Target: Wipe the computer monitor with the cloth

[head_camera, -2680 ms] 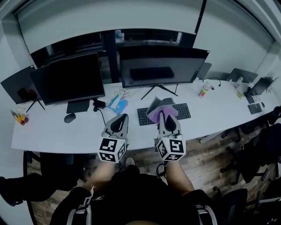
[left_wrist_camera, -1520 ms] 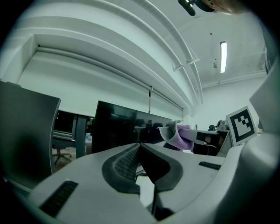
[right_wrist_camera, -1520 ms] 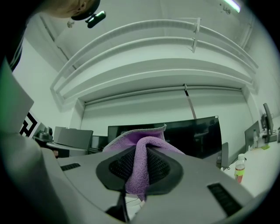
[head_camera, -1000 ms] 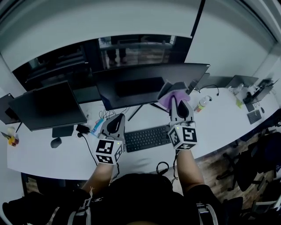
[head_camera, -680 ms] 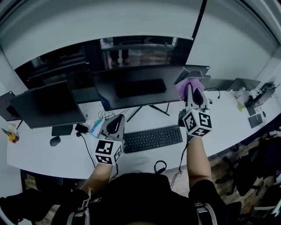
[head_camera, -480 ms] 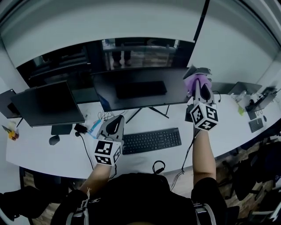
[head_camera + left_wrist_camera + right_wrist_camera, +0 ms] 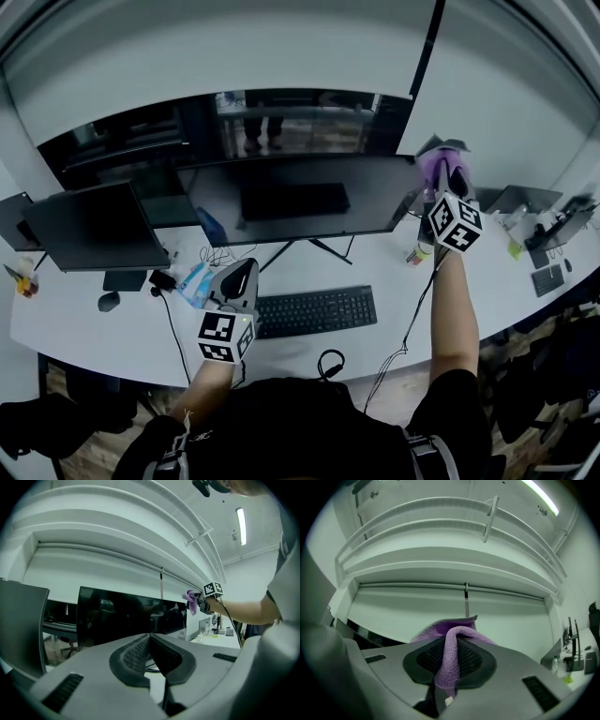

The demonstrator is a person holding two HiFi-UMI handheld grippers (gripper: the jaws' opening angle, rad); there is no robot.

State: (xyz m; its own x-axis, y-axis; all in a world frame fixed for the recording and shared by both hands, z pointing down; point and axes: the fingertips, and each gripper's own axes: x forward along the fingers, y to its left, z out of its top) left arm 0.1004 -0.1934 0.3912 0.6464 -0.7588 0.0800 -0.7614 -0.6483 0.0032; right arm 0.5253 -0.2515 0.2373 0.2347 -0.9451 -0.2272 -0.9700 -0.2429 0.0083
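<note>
The wide black monitor [image 7: 300, 202] stands at the middle of the white desk [image 7: 112, 333], its screen dark. My right gripper [image 7: 444, 172] is raised at the monitor's upper right corner, shut on a purple cloth [image 7: 437, 165]. In the right gripper view the cloth [image 7: 451, 660] is pinched between the jaws and folds over their tips, with my right gripper [image 7: 452, 641] pointing at the white wall. My left gripper [image 7: 237, 279] hovers low over the desk left of the keyboard, shut and empty. From my left gripper [image 7: 150, 637] I see the monitor [image 7: 126, 620] and the distant cloth [image 7: 191, 600].
A black keyboard [image 7: 314, 311] lies in front of the monitor, with cables beside it. A second monitor [image 7: 94, 225] stands at the left, with a mouse [image 7: 109, 301] near it. A bottle [image 7: 418, 253] stands under the right arm. Laptops and small items sit at the far right.
My right gripper has carried the cloth up from over the keyboard and rightward to the monitor's upper right corner. The left gripper stayed low over the desk.
</note>
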